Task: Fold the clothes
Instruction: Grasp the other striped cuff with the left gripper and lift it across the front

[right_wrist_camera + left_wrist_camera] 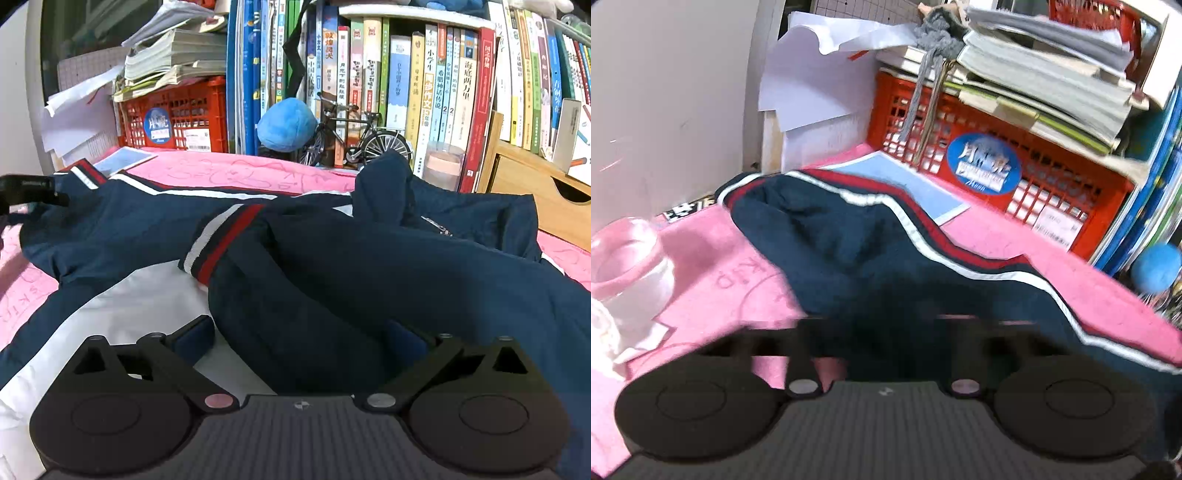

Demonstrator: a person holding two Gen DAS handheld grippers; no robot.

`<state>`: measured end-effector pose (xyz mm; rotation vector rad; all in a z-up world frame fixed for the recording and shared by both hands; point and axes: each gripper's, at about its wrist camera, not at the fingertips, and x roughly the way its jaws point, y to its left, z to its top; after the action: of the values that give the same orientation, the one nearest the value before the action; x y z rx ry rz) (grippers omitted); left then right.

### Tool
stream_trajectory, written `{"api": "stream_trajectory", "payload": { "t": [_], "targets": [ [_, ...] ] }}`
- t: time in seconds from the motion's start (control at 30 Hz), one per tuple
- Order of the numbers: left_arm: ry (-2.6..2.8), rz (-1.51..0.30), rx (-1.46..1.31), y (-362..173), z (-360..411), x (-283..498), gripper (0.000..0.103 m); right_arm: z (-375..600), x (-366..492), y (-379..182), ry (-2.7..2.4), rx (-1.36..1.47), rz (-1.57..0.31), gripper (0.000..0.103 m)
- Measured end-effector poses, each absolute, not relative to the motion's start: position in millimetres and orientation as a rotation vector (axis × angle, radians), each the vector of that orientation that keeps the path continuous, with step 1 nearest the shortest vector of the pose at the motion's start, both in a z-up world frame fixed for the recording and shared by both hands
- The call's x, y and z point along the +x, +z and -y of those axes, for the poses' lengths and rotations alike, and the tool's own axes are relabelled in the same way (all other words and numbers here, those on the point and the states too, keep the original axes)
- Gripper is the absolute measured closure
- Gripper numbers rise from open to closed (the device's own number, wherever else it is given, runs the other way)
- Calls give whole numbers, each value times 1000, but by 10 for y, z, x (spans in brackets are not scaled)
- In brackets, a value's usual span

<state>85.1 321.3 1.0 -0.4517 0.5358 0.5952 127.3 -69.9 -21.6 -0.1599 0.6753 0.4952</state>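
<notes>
Navy jacket [332, 266] with red-and-white trim lay crumpled on the pink worktop [229, 170], in front of the red crate [177, 114]. Left tongs [886, 332] were clamped on its fabric; right tongs [299, 343] gaped wide over a sleeve.

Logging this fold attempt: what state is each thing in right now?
jacket: spread out rumpled on the pink cloth, not yet folded
sleeve cuff: lying across the jacket front
left gripper: shut
right gripper: open, astride a sleeve
glass jar: upright
</notes>
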Motion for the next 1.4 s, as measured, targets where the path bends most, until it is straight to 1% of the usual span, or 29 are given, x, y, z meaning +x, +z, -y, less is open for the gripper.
{"api": "stream_trajectory", "payload": {
  "t": [0.07, 0.2, 0.3, 0.4, 0.47, 0.5, 0.53, 0.57, 0.63, 0.7, 0.73, 0.77, 0.8, 0.83, 0.93, 0.97, 1.1, 1.2, 1.23, 1.27, 1.3, 1.37, 1.4],
  "targets": [
    [536, -502, -477, 85, -3151, 862, 98, 698, 1271, -215, 497, -157, -676, 2],
    [298, -412, -313, 437, -2550, 869, 98, 724, 1282, -211, 507, -135, -679, 0],
    [8, -441, -177, 615, -1913, 822, 96, 780, 1304, -207, 522, -95, -681, 0],
    [-183, -524, -98, 537, -1451, 660, 91, 857, 1331, -203, 534, -39, -678, 0],
    [-270, -587, -64, 416, -1220, 512, 82, 936, 1356, -207, 546, 19, -673, 0],
    [-290, -604, -61, 346, -1174, 410, 80, 996, 1361, -200, 534, 51, -667, 0],
    [-311, -621, -58, 275, -1129, 308, 75, 1056, 1365, -193, 523, 84, -662, 0],
    [-328, -638, -60, 210, -1098, 203, 72, 1111, 1368, -183, 509, 111, -656, 0],
    [-346, -651, -92, 124, -1118, -7, 72, 1129, 1320, -105, 447, 62, -643, 0],
    [-342, -645, -130, 74, -1184, -218, 67, 1018, 1187, 65, 472, -49, -565, 0],
    [-333, -635, -146, 56, -1216, -320, 57, 933, 1108, 165, 498, -110, -516, 0],
    [-317, -617, -153, 43, -1239, -411, 44, 846, 1031, 264, 526, -169, -467, 0],
    [-297, -598, -148, 36, -1258, -486, 38, 717, 967, 347, 567, -220, -425, 0],
    [-276, -585, -130, 26, -1260, -540, 29, 524, 893, 438, 618, -286, -379, 0],
    [-253, -562, -100, 8, -1240, -664, 28, -173, 765, 547, 747, -465, -300, 0],
    [-261, -550, -105, 13, -1244, -680, 26, -415, 752, 533, 776, -506, -291, 0],
    [-258, -545, -116, 11, -1268, -678, 26, -1265, 820, 380, 850, -558, -336, 0],
    [-252, -539, -147, 1, -1312, -685, 26, -1757, 1009, 175, 855, -595, -431, 1],
    [-250, -536, -161, -2, -1331, -689, 26, -1850, 1090, 105, 840, -612, -486, 16],
    [-251, -531, -176, -2, -1351, -694, 26, -1936, 1173, 39, 826, -624, -542, 35],
    [-254, -525, -188, -2, -1368, -700, 26, -1946, 1267, 24, 826, -583, -608, 48],
    [-258, -515, -196, -4, -1381, -706, 23, -1820, 1339, 171, 820, -486, -618, 58],
    [-257, -513, -192, -3, -1375, -702, 23, -1750, 1374, 250, 816, -437, -621, 71]
  ]
}}
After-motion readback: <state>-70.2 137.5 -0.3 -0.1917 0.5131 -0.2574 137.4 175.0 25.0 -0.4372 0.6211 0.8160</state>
